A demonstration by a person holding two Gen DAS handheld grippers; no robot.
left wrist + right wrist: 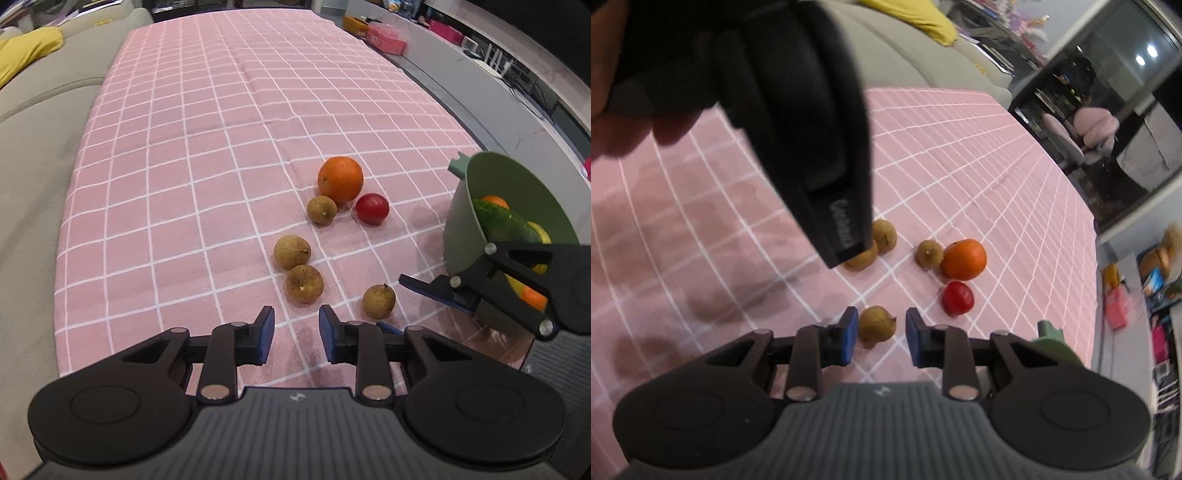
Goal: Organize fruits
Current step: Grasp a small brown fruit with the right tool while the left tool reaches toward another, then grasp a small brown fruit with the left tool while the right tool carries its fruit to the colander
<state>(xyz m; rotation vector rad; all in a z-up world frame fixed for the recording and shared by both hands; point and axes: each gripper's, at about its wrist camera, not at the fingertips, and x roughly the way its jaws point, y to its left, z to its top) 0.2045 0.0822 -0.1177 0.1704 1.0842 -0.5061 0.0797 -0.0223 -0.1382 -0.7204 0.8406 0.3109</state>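
Right wrist view: right gripper (878, 334) hovering, jaws spread around brown fruit (876, 328), seemingly not touching. Left gripper (296, 334) hanging, jaws apart, empty, near brown pair (298, 268). Orange (340, 179) lying on pink cloth (184, 147).

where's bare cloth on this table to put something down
The far stretch of pink cloth beyond the orange is bare, as is the wide strip between the brown fruits and the sofa. It is crowded near the green bowl, among the tomato and scattered fruits.
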